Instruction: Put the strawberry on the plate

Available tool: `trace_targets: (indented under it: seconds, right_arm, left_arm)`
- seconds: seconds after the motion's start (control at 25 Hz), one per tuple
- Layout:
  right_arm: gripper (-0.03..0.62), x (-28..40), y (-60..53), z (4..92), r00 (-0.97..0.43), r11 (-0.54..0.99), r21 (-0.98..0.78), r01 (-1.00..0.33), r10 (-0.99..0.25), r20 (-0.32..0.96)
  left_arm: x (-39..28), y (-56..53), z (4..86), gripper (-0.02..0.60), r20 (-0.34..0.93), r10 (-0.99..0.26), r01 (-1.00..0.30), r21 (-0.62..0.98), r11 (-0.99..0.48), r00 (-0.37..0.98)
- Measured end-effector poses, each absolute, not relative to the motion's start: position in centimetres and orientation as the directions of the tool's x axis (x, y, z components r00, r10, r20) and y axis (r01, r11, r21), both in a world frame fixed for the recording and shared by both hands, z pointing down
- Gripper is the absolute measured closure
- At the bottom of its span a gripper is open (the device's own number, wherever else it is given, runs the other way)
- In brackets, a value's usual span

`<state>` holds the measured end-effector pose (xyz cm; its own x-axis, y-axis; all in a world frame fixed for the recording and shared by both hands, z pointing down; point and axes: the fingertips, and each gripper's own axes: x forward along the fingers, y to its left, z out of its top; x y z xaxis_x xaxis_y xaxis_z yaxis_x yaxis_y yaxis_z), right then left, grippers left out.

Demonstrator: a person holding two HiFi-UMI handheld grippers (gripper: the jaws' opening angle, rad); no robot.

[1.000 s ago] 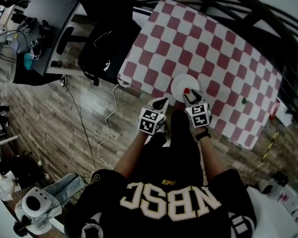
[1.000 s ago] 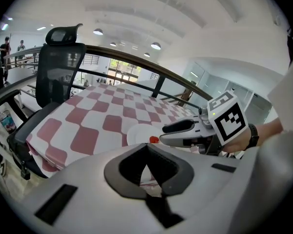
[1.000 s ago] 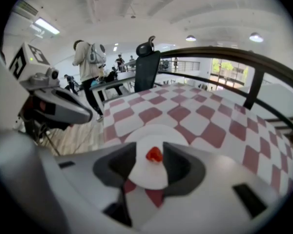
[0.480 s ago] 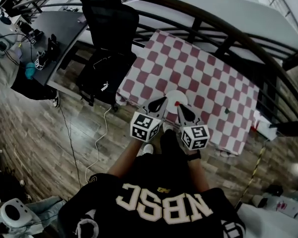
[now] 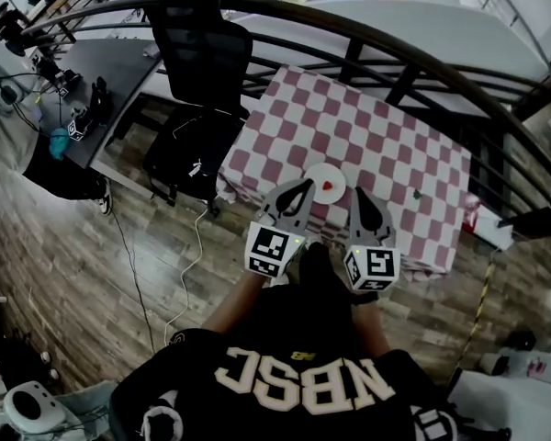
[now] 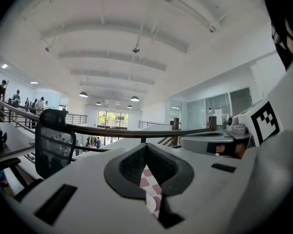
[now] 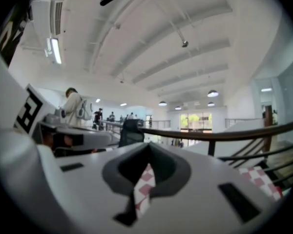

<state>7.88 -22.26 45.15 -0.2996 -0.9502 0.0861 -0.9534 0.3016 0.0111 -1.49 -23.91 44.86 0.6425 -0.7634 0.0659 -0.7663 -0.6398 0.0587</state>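
A small red strawberry [image 5: 328,186] lies on the white plate [image 5: 318,175], which stands near the front edge of the red-and-white checked table [image 5: 386,145]. Both grippers are drawn back over that edge, close to the person's body. My left gripper [image 5: 304,186] points toward the plate's left side, its jaws together and empty. My right gripper [image 5: 359,196] sits just right of the plate, shut with nothing in it. In the left gripper view, the left gripper [image 6: 147,148] shows only a thin slit of checked cloth. The right gripper [image 7: 149,146] looks the same in its own view.
A small green object [image 5: 417,192] lies on the cloth right of the plate. A black office chair [image 5: 200,62] stands left of the table. A dark curved railing [image 5: 413,62] runs behind it. Wood floor with a white cable [image 5: 191,255] lies at the left.
The right gripper has drawn back from the plate toward the person and its jaws have shut empty. The strawberry stays on the plate. The left gripper has also pulled back slightly.
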Motion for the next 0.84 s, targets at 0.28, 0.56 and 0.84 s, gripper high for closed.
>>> trace_targets:
  seconds: [0.28, 0.56, 0.84]
  right_arm:
    - [0.576, 7.4, -21.0, 45.7, -0.318, 0.317, -0.024, -0.948, -0.945, 0.072]
    - [0.576, 8.0, -23.0, 45.9, -0.337, 0.334, -0.05, -0.941, -0.94, 0.059]
    - [0.576, 10.5, -28.5, 45.8, -0.36, 0.361, 0.009, -0.932, -0.93, 0.07]
  left_arm:
    - [-2.1, -23.8, 45.7, 0.566, 0.038, -0.792, -0.791, 0.095, -0.604, 0.61]
    - [-0.7, -26.0, 45.2, 0.566, 0.018, -0.794, -0.793, 0.078, -0.605, 0.608]
    - [1.3, -31.0, 45.7, 0.566, 0.024, -0.809, -0.808, 0.079, -0.583, 0.587]
